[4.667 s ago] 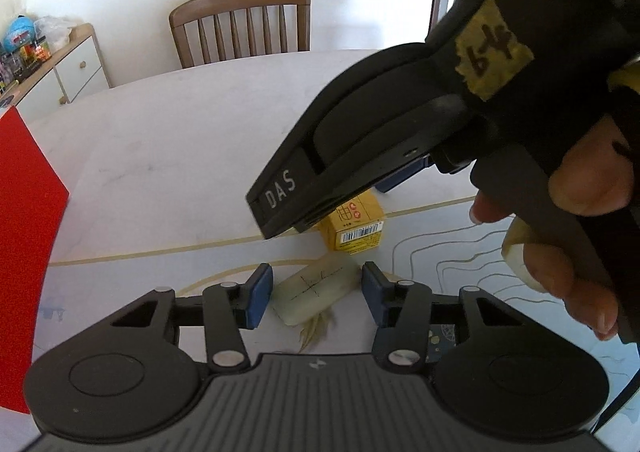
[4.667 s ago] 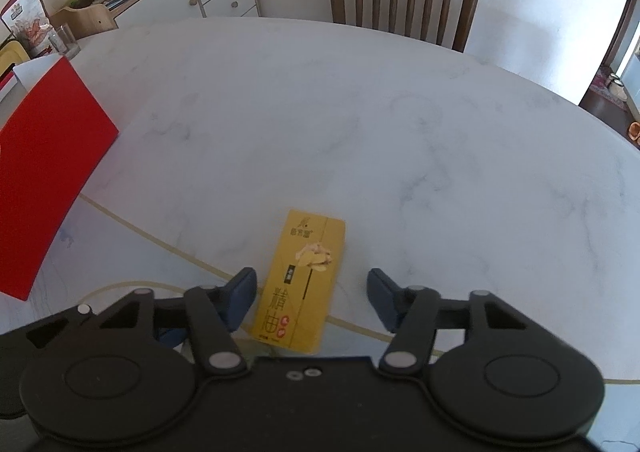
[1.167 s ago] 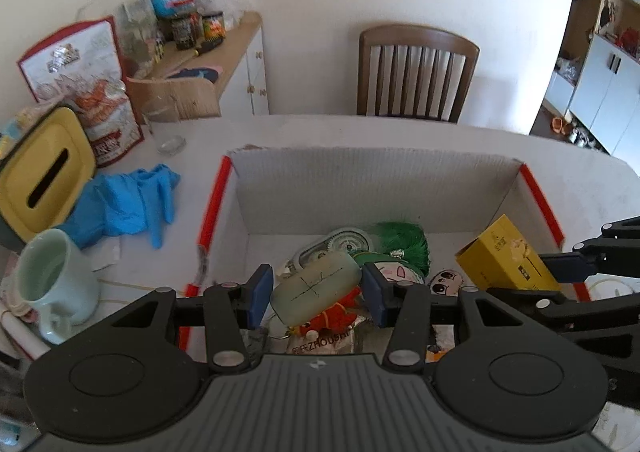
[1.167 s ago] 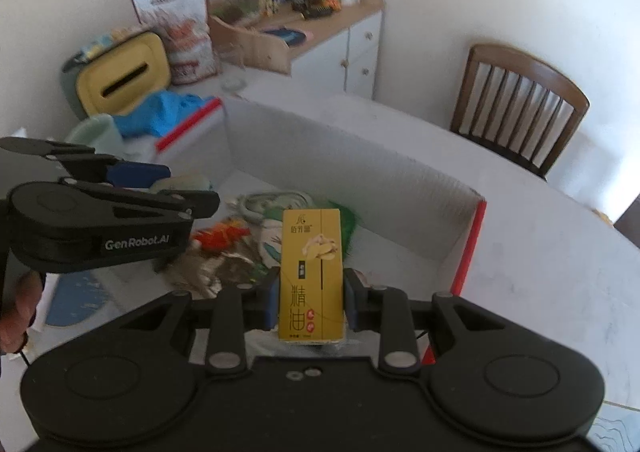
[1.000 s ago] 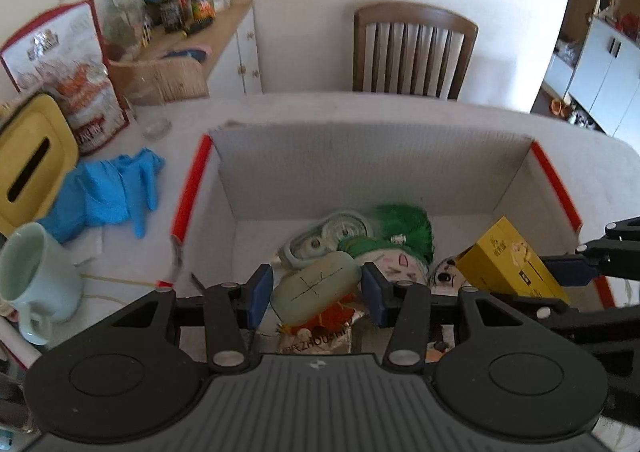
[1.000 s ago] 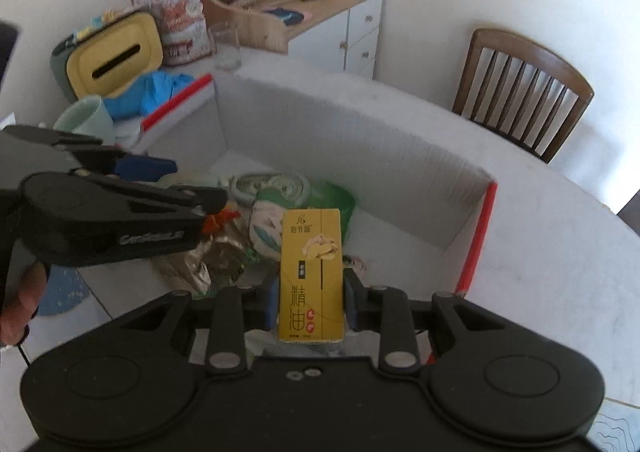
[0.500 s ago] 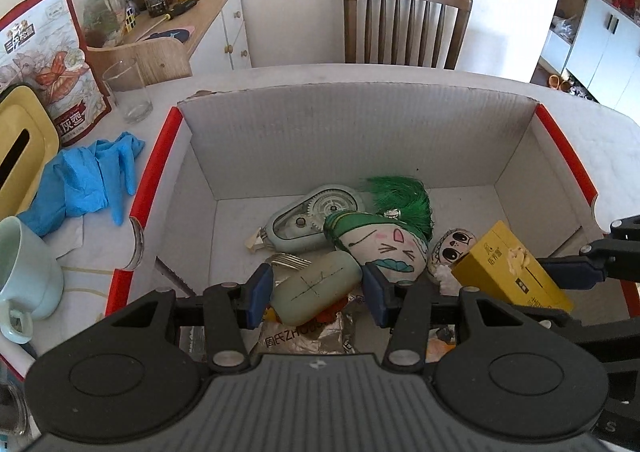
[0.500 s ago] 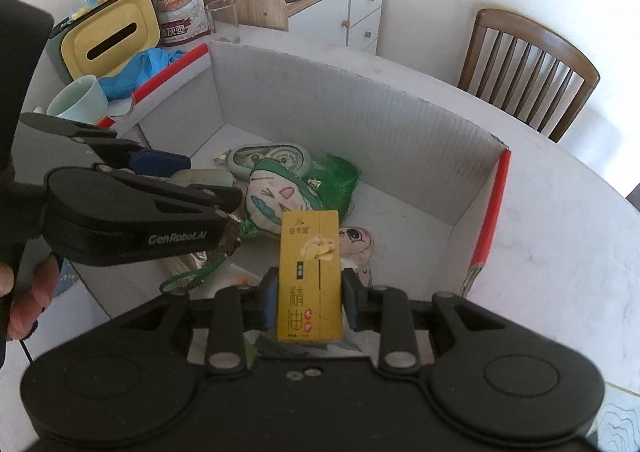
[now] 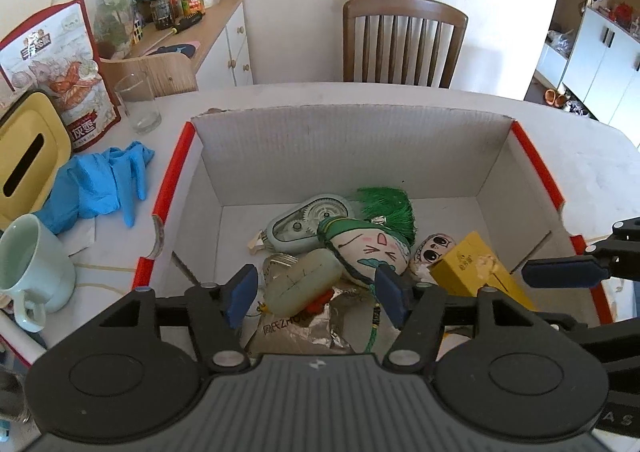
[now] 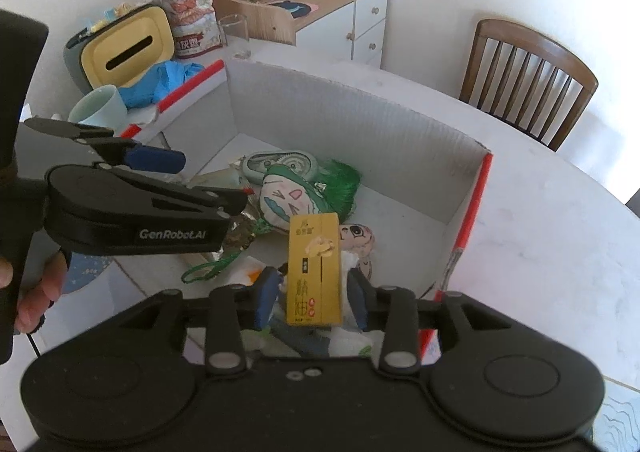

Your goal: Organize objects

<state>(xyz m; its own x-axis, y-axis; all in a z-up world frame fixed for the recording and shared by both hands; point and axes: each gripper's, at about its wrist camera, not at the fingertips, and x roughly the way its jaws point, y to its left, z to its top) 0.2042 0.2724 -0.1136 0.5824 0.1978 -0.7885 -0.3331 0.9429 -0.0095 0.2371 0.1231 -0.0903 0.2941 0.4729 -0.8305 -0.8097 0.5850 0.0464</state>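
Reviewing left wrist view: left gripper (image 9: 312, 294) spread wide over cardboard box (image 9: 352, 140); pale green pouch (image 9: 302, 286) lay loose between pads, judged released onto pile. Foil packet (image 9: 298, 328) read "ZHOU".

Right wrist view: right gripper (image 10: 310, 298) parted, pads clear of yellow carton (image 10: 314, 270) inside box; writing Chinese, illegible. Left gripper body read "GenRobot.AI". Remaining items unseen.

Handheld grippers: black plastic bodies, blue finger pads.
Left gripper (image 10: 200, 182) marked "GenRobot.AI" in white; right gripper (image 10: 312, 302) shows silver pivot screws, round housings; bare fingers (image 10: 36, 302) visible.
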